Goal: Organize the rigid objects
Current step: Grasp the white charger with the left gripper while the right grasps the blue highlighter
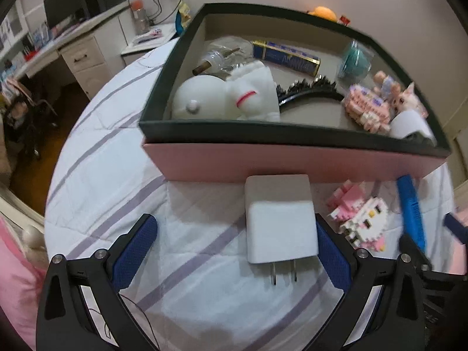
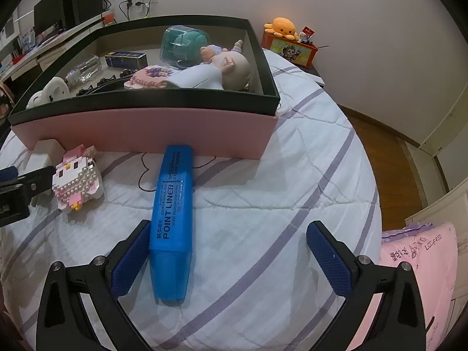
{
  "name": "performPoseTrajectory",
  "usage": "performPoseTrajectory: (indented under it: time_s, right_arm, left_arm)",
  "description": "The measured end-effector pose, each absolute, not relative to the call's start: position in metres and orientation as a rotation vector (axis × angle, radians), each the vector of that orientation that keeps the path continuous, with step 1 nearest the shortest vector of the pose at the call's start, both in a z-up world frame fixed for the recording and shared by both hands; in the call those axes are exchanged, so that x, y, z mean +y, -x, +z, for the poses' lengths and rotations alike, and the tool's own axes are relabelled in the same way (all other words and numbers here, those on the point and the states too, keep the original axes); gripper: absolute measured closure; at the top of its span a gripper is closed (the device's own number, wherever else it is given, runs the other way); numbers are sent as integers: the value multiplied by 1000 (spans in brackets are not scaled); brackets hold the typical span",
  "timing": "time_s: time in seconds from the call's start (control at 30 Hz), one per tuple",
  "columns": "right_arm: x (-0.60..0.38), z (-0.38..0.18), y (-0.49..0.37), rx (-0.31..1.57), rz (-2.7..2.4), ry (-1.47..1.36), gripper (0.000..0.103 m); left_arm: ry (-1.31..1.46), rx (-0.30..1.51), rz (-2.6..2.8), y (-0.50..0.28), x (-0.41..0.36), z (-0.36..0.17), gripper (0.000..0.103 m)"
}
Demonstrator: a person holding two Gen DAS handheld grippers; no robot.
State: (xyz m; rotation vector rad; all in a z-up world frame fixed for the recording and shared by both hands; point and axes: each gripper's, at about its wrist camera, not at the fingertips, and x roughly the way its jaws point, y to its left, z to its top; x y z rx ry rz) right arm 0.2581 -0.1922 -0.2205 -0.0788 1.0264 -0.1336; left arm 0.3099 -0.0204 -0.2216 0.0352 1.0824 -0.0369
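Box [image 1: 292, 161] on the bed already holds most items. Left: charger [image 1: 279, 219] btwn my open left claw [image 1: 237, 251], highlighter [image 2: 172, 222] in my open right claw [image 2: 228, 260], and block toy [image 2: 77, 180] w/ neither gripped yet.

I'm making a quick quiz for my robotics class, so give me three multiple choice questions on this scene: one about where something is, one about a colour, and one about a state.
1. Where does the white charger lie?
A. inside the box
B. on the bedspread in front of the box
C. on the desk

2. What colour is the highlighter?
A. blue
B. yellow
C. green

3. How does the right gripper stand?
A. shut on the highlighter
B. shut on nothing
C. open, highlighter beside one finger

Answers: 1 B, it rests on the striped bedspread against the pink box wall. 2 A, its body is blue. 3 C, the fingers are spread wide.
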Motion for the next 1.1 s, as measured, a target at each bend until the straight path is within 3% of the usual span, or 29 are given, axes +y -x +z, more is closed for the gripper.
performPoseTrajectory:
  time_s: [0.1, 0.13, 0.2, 0.23, 0.3, 0.37, 0.4, 1.1]
  right_arm:
    - [-192, -220, -260, 1020, -140, 81, 1]
    - [-190, -220, -259, 1013, -136, 73, 6]
    - [-188, -219, -259, 1008, -107, 57, 17]
    - [-185, -219, -260, 999, -88, 53, 26]
    - [-184, -218, -263, 991, -56, 28, 43]
    - [-182, -216, -265, 981, -65, 21, 72]
    - [-180, -215, -264, 979, -62, 18, 76]
    - [-203, -178, -249, 892, -49, -110, 76]
  left_arm:
    - [-41, 1045, -20, -303, -25, -223, 6]
    - [-34, 1033, -35, -300, -26, -223, 13]
    - [-44, 1002, -55, -285, -24, -221, 35]
    - [-45, 992, -62, -279, -27, -218, 58]
    - [-53, 988, -82, -267, -34, -215, 62]
    - [-58, 981, -103, -264, -32, -215, 62]
    - [-48, 983, -113, -262, -30, -213, 62]
    - [-14, 964, -154, -271, -11, -196, 62]
